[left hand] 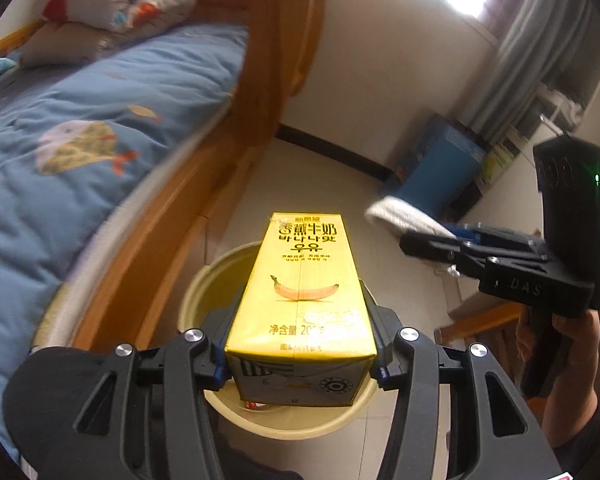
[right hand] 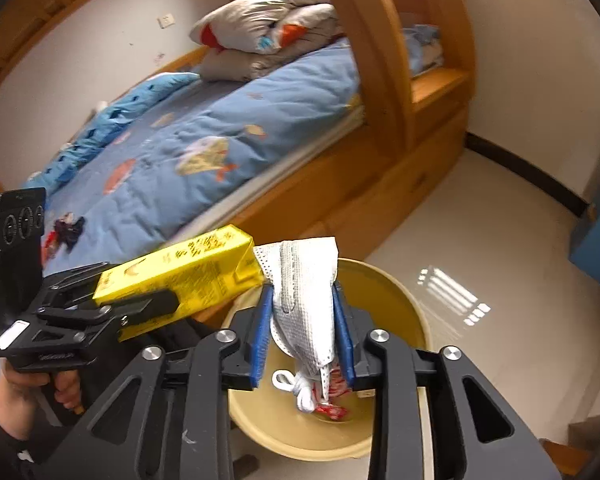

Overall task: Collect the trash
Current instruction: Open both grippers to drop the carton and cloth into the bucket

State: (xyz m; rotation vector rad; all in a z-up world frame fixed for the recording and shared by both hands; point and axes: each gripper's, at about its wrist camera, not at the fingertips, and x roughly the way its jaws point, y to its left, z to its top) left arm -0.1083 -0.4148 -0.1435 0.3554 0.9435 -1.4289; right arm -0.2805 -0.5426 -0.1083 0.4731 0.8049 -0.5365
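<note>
My left gripper is shut on a yellow banana milk carton, held level above a cream round bin. In the right wrist view the carton sticks out of the left gripper beside the bin's rim. My right gripper is shut on a white face mask, held over the bin's mouth with its ear loops hanging down. The mask also shows in the left wrist view at the tip of the right gripper. A red wrapper lies inside the bin.
A wooden bed frame with a blue quilt stands beside the bin. A small dark and red scrap lies on the quilt. A blue box stands by the wall near grey curtains. The floor is pale tile.
</note>
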